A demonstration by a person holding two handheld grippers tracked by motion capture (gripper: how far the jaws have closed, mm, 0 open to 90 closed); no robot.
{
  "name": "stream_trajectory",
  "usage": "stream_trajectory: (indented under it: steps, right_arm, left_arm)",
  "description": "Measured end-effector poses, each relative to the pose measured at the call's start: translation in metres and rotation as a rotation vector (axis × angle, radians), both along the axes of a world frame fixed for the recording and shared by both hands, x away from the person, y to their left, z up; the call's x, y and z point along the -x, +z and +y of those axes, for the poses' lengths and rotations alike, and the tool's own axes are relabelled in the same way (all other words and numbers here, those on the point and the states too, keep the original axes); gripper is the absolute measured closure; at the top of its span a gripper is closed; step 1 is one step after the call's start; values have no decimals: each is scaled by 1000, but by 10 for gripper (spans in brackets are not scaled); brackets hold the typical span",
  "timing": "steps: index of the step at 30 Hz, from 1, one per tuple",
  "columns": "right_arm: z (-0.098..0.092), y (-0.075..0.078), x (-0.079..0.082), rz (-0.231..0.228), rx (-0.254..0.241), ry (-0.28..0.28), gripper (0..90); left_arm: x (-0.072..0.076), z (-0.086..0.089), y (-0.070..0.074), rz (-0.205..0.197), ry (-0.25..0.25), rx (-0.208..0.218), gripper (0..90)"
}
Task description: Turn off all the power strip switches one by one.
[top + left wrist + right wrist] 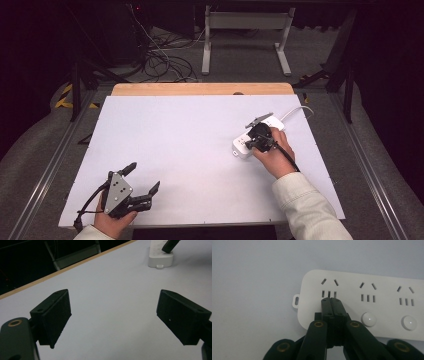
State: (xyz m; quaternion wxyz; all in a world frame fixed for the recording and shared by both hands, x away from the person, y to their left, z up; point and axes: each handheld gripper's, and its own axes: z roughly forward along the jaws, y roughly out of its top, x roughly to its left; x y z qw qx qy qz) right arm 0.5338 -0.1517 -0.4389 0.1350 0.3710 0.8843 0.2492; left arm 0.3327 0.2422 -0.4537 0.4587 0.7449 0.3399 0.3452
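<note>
Power strip [252,138] at table's 3 o'clock, long axis toward 1 o'clock. Right gripper [333,300] clenched, empty, tips over end switch. Left gripper [141,179] released, far off at 7 o'clock.

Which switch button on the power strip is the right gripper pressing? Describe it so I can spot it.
On the white table, find the white power strip at right. The shut right gripper covers the button below its end socket group, beside the mounting tab; the neighbouring round buttons are uncovered.

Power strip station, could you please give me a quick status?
Right gripper shut, tips over the power strip. Left gripper open, idle. Nothing in the way.
</note>
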Motion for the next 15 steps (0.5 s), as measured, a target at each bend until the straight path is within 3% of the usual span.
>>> stream_trajectory:
  steps: [4, 9, 15]
  right_arm:
    - [0, 0, 0, 3, -3, -6, 900]
    - [4, -1, 1, -16, 31, -8, 900]
    - [3, -1, 0, -6, 19, -14, 900]
  left_arm:
    - [0, 0, 0, 1, -1, -1, 130]
    - [0, 0, 0, 1, -1, -1, 130]
    - [1, 0, 0, 4, 0, 9, 130]
